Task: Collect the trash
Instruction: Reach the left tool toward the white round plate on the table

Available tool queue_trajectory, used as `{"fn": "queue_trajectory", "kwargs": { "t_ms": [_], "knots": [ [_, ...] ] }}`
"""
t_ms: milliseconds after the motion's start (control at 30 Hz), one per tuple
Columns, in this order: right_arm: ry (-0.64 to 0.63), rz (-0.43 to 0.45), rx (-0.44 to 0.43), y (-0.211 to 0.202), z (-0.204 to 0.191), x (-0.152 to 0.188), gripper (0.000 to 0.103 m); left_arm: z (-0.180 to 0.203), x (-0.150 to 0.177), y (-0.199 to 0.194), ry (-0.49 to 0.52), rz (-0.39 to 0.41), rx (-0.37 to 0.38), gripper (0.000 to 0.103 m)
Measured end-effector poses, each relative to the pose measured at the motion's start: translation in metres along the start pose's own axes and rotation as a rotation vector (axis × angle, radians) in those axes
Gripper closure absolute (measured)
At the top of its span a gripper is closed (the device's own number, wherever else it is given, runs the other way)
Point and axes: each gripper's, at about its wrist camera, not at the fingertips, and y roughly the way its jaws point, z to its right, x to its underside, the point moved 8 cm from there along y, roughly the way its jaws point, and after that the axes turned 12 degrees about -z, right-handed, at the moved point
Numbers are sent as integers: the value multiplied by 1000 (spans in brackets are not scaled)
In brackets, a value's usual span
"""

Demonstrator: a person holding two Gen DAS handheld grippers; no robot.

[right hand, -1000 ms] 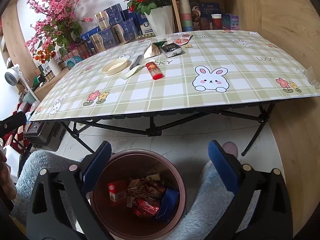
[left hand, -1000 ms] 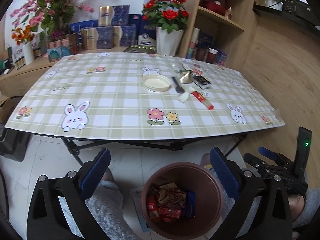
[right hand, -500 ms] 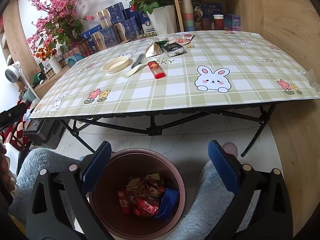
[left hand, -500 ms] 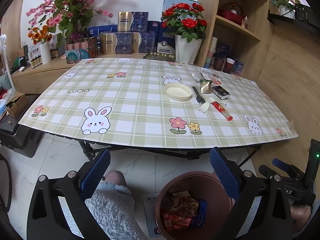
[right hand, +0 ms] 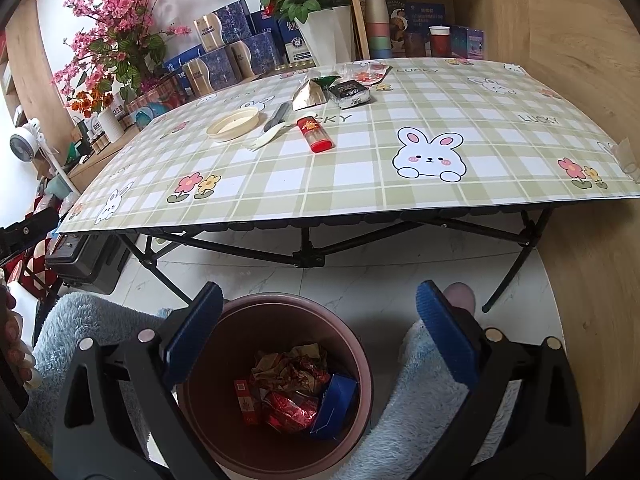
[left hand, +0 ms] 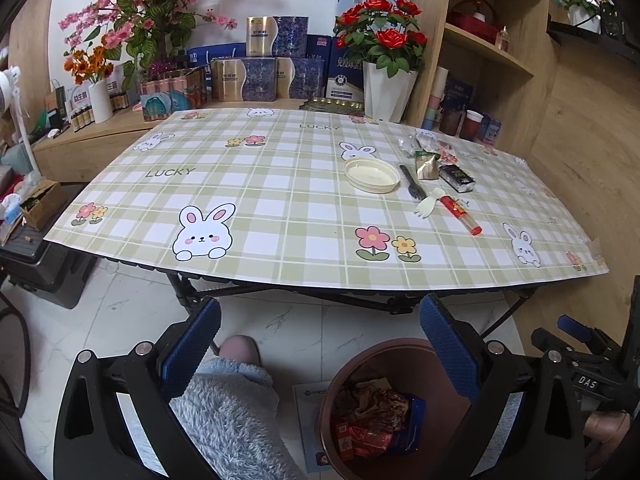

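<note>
Several wrappers lie in my bin (right hand: 276, 364); both tongs, left (left hand: 320, 344) and right (right hand: 318, 326), gape empty, and bench (left hand: 280, 184) litter (left hand: 460, 210) remains.

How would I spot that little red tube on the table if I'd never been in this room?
Find the green checked tablecloth with rabbits. Among the clutter toward its far side, just nearer you than the black snack packet, lies the red cylindrical tube beside a white plastic fork. It is the only bright red thing there.
</note>
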Motion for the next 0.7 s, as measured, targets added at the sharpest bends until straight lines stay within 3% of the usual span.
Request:
{"fn": "queue_trajectory", "kwargs": {
  "t_ms": [333, 467, 700],
  "knots": [
    [19, 16, -14, -14, 11, -27, 6, -1, -15, 7, 42, -2, -23, 6],
    [15, 38, 6, -23, 22, -55, 6, 5, -39, 13, 75, 3, 4, 6],
    [70, 80, 17, -31, 48, -106, 6, 31, -86, 47, 179, -58, 75, 6]
  ]
}}
